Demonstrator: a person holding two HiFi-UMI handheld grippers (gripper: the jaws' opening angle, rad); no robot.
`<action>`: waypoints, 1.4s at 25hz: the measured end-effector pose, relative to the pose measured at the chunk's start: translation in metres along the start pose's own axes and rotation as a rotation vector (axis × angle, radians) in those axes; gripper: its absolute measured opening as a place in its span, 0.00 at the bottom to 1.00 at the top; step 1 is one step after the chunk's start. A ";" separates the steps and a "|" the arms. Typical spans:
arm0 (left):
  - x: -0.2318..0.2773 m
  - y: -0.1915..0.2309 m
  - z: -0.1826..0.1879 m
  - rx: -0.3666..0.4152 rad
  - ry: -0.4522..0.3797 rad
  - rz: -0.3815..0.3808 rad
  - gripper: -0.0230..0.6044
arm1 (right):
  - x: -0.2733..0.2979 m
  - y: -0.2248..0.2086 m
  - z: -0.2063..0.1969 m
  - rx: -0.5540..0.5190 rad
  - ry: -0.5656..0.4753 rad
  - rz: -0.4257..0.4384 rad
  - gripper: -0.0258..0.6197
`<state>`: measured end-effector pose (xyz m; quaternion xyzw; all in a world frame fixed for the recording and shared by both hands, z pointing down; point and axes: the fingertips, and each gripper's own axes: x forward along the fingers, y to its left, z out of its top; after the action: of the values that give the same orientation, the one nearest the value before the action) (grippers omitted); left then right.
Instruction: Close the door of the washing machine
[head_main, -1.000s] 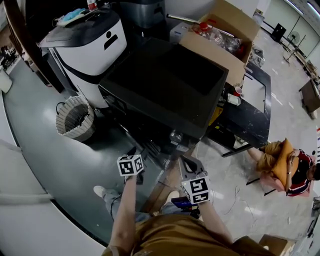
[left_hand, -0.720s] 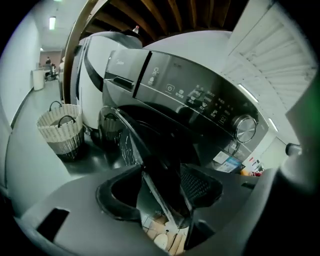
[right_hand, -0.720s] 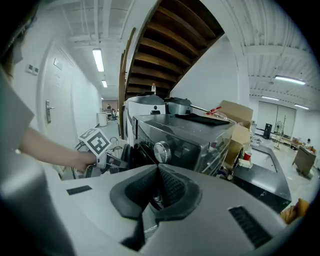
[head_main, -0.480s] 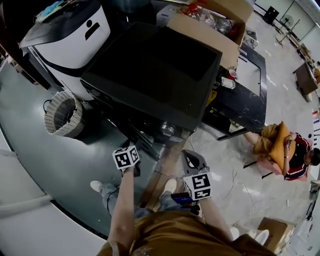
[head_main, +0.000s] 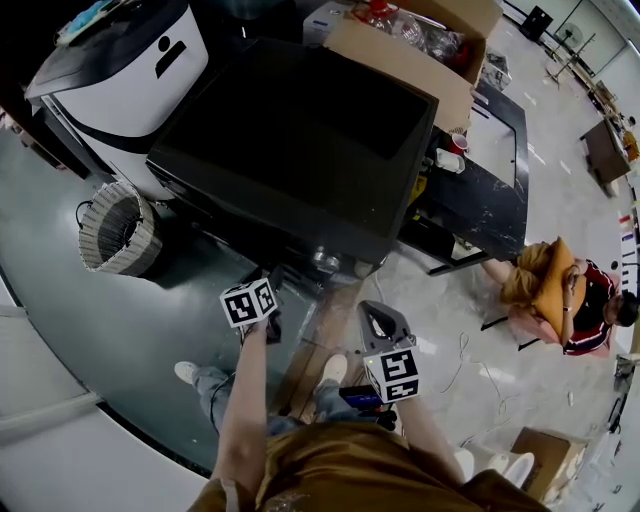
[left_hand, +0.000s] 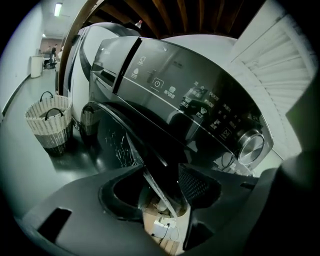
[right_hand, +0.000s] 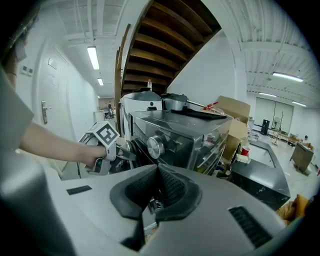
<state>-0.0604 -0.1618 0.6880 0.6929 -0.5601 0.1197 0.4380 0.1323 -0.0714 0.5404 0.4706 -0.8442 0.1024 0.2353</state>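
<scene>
The black washing machine (head_main: 300, 140) stands in front of me, its control panel (left_hand: 200, 105) and dial (left_hand: 249, 145) close by. Its dark glass door (left_hand: 155, 170) stands open, swung out from the front. My left gripper (head_main: 272, 288) reaches down to the door; in the left gripper view the door's edge lies between the closing jaws of the left gripper (left_hand: 160, 192), the pads not pressing on it. My right gripper (head_main: 375, 318) hangs further right, away from the machine, and the right gripper (right_hand: 157, 172) has its pads together on nothing. The left gripper (right_hand: 120, 149) also shows there, at the door.
A wicker basket (head_main: 118, 232) stands on the floor to the left, beside a white appliance (head_main: 130, 70). A cardboard box (head_main: 420, 50) and a black table (head_main: 490, 190) lie behind the machine on the right. A person (head_main: 565, 300) sits on the floor at right.
My left gripper has gone forward and down to the door's edge, and its jaws have narrowed a little. The right gripper has sunk slightly.
</scene>
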 end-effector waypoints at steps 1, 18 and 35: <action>0.004 -0.002 0.003 -0.010 -0.004 -0.002 0.41 | 0.000 -0.002 0.000 0.001 0.003 -0.002 0.06; 0.010 -0.001 0.009 -0.037 0.012 -0.010 0.43 | 0.001 0.016 -0.002 -0.003 0.028 0.020 0.06; -0.105 -0.007 0.030 0.147 -0.297 0.038 0.26 | -0.019 0.034 0.043 -0.021 -0.137 0.047 0.06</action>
<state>-0.1004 -0.1132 0.5982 0.7224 -0.6214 0.0650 0.2963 0.0991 -0.0565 0.4951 0.4540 -0.8702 0.0665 0.1797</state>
